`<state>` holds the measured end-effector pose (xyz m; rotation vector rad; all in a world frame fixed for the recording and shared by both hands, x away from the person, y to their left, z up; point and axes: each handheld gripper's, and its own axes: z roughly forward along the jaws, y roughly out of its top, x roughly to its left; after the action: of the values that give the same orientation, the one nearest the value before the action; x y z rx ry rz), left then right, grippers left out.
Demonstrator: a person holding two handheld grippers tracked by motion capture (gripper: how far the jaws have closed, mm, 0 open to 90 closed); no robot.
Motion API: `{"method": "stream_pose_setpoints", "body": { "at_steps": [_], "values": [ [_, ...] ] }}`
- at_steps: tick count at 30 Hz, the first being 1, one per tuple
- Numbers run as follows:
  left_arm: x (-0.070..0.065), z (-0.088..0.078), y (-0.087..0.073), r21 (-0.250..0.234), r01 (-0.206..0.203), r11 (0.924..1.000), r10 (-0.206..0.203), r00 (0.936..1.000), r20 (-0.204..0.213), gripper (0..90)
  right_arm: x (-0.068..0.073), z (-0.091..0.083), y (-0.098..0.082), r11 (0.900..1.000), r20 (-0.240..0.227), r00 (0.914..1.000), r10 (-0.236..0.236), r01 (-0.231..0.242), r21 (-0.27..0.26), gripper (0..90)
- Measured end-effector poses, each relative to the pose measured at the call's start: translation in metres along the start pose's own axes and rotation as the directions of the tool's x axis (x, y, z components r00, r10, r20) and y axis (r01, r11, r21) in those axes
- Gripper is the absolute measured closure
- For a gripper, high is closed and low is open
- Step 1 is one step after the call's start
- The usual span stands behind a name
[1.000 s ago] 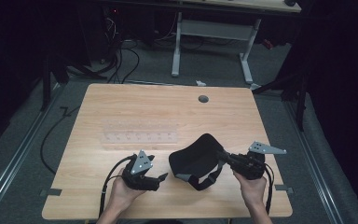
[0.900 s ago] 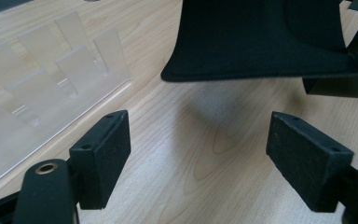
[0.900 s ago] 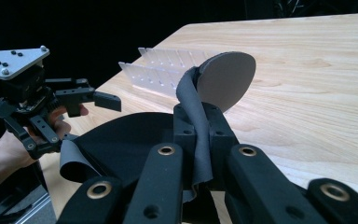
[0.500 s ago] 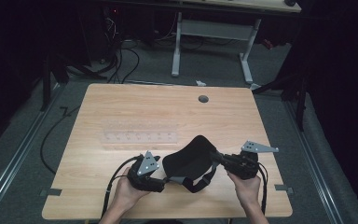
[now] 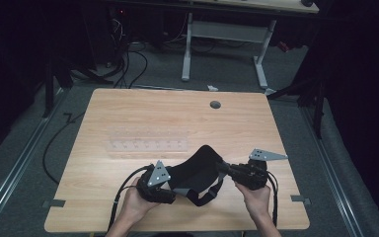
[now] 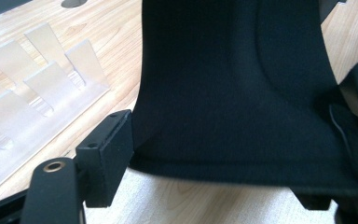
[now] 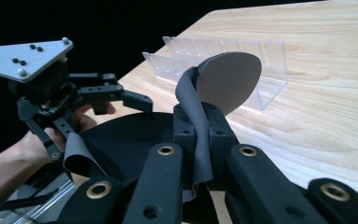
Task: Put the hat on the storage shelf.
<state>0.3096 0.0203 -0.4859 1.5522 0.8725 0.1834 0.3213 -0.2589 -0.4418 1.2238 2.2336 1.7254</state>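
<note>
Black, soft fabric made up the padded band, a wide pad with grey straps, which hung just above the near edge of the wooden table, stretched between the two grippers. The right gripper had its jaws clamped together on a grey strap end, whose rounded tab stood up between the pads. The left gripper sat at the opposite edge of the pad; its jaws had just been closing a little, with the black fabric lying between them, but one pad stood just beside the cloth edge and the other was hidden, so no firm pinch showed there. A clear plastic rack lay on the table beyond the band, apart from it. The step in hand seemed to be taking a second hold on the band. The next move would call for the left jaws to close fully on the pad's edge while the right kept its strap taut.
</note>
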Motion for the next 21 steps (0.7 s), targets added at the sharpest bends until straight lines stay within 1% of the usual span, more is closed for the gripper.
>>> {"method": "stream_pose_setpoints", "body": {
  "at_steps": [3, 4, 5, 10, 14, 15, 16, 17, 18, 21],
  "values": [
    [-0.002, 0.001, 0.0, 0.0, -0.004, 1.0, 0.004, 0.9999, 0.011, 28.6, 0.002, 0.003, 0.001, 1.0, -0.031, 0.9995, 0.005, -0.005, 0.0, 86.3],
    [-0.002, 0.001, 0.0, 0.0, -0.004, 1.0, 0.004, 0.9999, 0.011, 29.8, 0.002, 0.003, 0.001, 1.0, -0.031, 0.9995, 0.005, -0.005, 0.0, 86.3],
    [-0.003, 0.001, 0.0, -0.001, -0.01, 1.0, 0.01, 0.9999, 0.013, 31.4, 0.005, 0.007, 0.001, 1.0, -0.044, 0.999, -0.001, 0.001, 0.003, 86.3],
    [-0.003, 0.0, 0.001, -0.004, -0.023, 0.9997, 0.023, 0.9996, 0.014, 37.9, 0.01, 0.012, 0.003, 1.0, -0.074, 0.9972, -0.002, 0.003, 0.007, 86.2],
    [-0.002, -0.001, 0.002, 0.002, -0.025, 0.9997, 0.025, 0.9996, 0.016, 44.1, 0.01, 0.014, 0.004, 1.0, -0.082, 0.9966, 0.003, -0.002, 0.009, 86.1],
    [-0.002, -0.002, 0.001, 0.003, -0.04, 0.9992, 0.04, 0.9992, 0.01, 46.5, 0.01, 0.015, 0.004, 1.0, -0.083, 0.9966, 0.004, -0.003, 0.009, 86.1],
    [-0.002, -0.002, 0.001, 0.004, -0.044, 0.999, 0.044, 0.999, 0.009, 48.0, 0.01, 0.015, 0.004, 1.0, -0.082, 0.9966, 0.004, -0.003, 0.01, 86.0],
    [-0.002, -0.002, 0.002, 0.01, -0.042, 0.9991, 0.042, 0.999, 0.011, 49.3, 0.01, 0.015, 0.004, 1.0, -0.083, 0.9966, 0.005, -0.004, 0.011, 85.9],
    [-0.002, -0.003, 0.002, 0.004, -0.035, 0.9994, 0.035, 0.9993, 0.017, 50.9, 0.009, 0.015, 0.004, 1.0, -0.082, 0.9966, 0.006, -0.005, 0.012, 85.9],
    [-0.002, -0.003, 0.003, 0.004, -0.039, 0.9992, 0.039, 0.999, 0.021, 55.1, 0.009, 0.014, 0.005, 1.0, -0.085, 0.9964, 0.007, -0.006, 0.011, 85.7]
  ]
}}
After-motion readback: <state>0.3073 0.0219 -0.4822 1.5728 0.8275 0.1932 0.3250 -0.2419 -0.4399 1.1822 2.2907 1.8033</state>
